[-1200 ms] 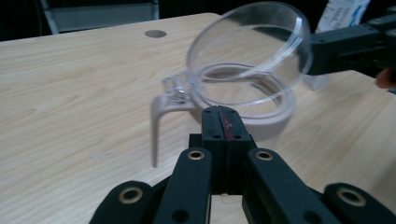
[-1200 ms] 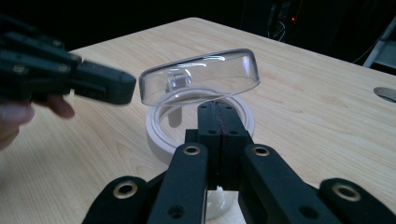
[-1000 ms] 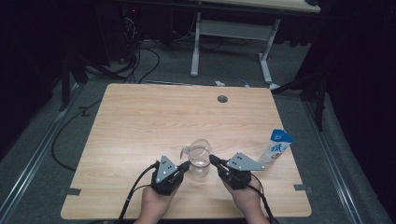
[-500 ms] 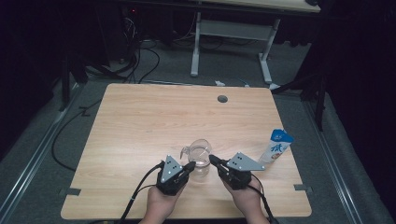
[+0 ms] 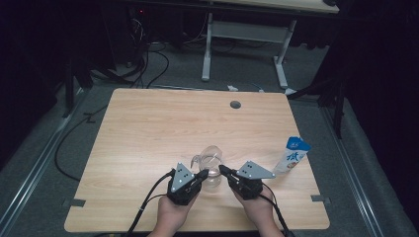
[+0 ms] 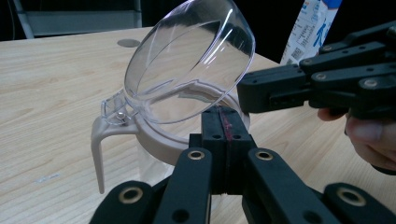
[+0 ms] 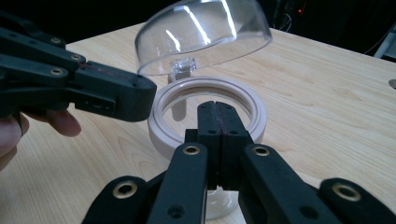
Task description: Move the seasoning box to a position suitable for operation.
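I hold my left gripper (image 5: 203, 174) in my left hand (image 5: 174, 217) and its two black fingers (image 6: 215, 140) are pressed tight together with nothing between them. My right gripper (image 5: 222, 169) sits in my right hand (image 5: 257, 213) and its fingers (image 7: 210, 135) are pressed together too, with nothing in them. The clear jug (image 5: 211, 168) stands on the wooden table (image 5: 148, 128) right between my two sets of fingers. My left fingertips are at its pale rim (image 6: 159, 144) on one side, and my right fingertips are at the rim (image 7: 252, 105) on the other side. I cannot tell if they touch it. The clear round lid (image 6: 191, 60) is flipped up on its hinge and tilts above my fingertips. The jug's handle (image 6: 99, 144) hangs down on the side, away from my left fingers. A blue and white carton (image 5: 291, 155) stands past my right gripper, near the table edge, well apart from the jug. A small round hole (image 5: 235, 104) is far ahead of my fingers on the table
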`<state>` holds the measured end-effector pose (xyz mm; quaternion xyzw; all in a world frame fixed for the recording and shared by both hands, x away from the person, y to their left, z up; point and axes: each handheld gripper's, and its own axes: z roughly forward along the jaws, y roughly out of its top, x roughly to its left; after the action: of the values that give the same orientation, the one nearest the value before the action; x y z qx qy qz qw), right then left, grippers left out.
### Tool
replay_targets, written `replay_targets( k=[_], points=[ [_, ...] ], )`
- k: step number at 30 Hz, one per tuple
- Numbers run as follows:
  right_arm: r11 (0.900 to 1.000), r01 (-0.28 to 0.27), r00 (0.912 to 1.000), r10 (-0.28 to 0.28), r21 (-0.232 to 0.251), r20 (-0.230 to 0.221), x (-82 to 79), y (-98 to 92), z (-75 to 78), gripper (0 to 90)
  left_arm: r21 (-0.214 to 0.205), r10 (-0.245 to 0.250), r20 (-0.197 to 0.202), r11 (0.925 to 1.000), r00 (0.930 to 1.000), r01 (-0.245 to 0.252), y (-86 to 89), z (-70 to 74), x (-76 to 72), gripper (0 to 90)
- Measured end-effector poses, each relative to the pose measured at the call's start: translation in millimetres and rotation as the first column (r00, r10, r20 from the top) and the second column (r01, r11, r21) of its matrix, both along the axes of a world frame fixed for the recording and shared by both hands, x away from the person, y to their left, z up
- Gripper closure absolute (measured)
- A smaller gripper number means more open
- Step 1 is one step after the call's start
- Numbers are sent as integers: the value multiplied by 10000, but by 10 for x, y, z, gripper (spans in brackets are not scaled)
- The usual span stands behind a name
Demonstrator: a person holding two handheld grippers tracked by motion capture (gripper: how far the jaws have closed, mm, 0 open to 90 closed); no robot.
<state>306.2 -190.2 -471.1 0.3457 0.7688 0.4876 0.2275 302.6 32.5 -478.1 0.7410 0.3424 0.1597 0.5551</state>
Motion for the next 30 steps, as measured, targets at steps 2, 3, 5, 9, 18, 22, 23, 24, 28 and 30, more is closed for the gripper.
replay_targets(
  k=[2,3,5,9,18,22,23,24,28,30],
  points=[
    [10000,-9,10000,9,-6,67,0,7,-11,899,-52,41,39,10000,10000,-41,9,8,2,900],
    [10000,-18,10000,18,-9,77,-1,9,-12,899,-74,62,45,10000,10000,-62,16,14,4,900],
    [10000,-27,9999,27,-11,111,-2,8,-16,900,-143,119,76,9998,9999,-118,32,23,9,900],
    [10000,-59,9999,58,40,153,-4,2,-25,900,-234,264,89,9994,9996,-262,62,36,29,900],
    [10000,-69,9998,68,14,211,-9,6,-32,900,-267,567,176,9981,9982,-562,137,50,72,900],
    [10000,-73,9997,73,26,240,-11,6,-35,900,-321,672,138,9973,9976,-667,173,50,94,900],
    [10000,-69,9997,68,23,245,-12,7,-35,900,-355,728,126,9967,9973,-723,182,50,100,900],
    [10000,-58,9997,57,11,242,-13,7,-35,900,-371,762,111,9964,9970,-758,194,49,107,900],
    [10000,-84,9997,84,22,249,-15,9,-37,900,-351,808,133,9962,9966,-803,219,45,116,900],
    [10000,-87,9996,86,20,251,-16,9,-37,900,-354,810,123,9961,9966,-805,218,42,115,900]
  ],
)
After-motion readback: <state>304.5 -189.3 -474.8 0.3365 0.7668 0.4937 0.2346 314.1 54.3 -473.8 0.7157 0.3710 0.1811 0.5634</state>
